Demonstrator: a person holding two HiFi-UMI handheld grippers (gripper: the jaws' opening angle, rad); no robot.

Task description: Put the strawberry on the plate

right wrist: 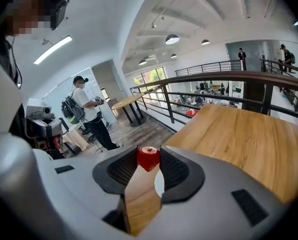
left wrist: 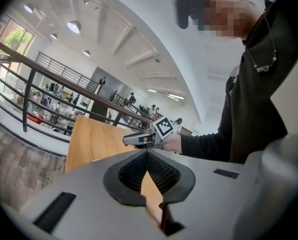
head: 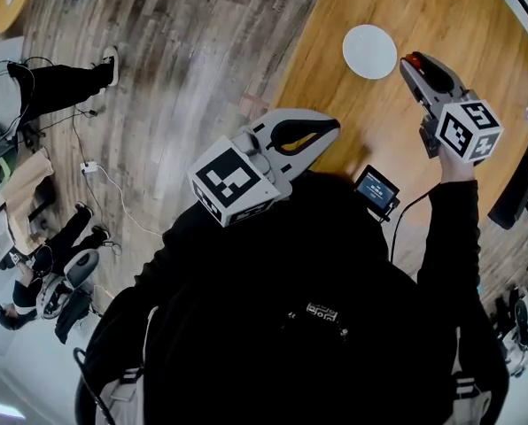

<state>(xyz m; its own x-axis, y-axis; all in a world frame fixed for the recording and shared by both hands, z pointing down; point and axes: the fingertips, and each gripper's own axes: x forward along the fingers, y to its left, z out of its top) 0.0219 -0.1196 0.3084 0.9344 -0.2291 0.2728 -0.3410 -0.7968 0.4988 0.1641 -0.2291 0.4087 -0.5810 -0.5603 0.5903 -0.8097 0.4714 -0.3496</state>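
A plate [head: 369, 51] is borne by a wooden worktop [head: 335, 78] beside plank floor [head: 184, 51]. The strawberry [right wrist: 148, 158] is pinched in the right claw [right wrist: 149, 153]; the left claw [left wrist: 147, 153] is closed, empty

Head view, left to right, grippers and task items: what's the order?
left gripper, shut and empty → plate → right gripper, shut on the strawberry

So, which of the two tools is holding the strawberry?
The right tool, near the white plate: its jaws are closed on the red strawberry. The left tool has its jaws together with nothing between them.
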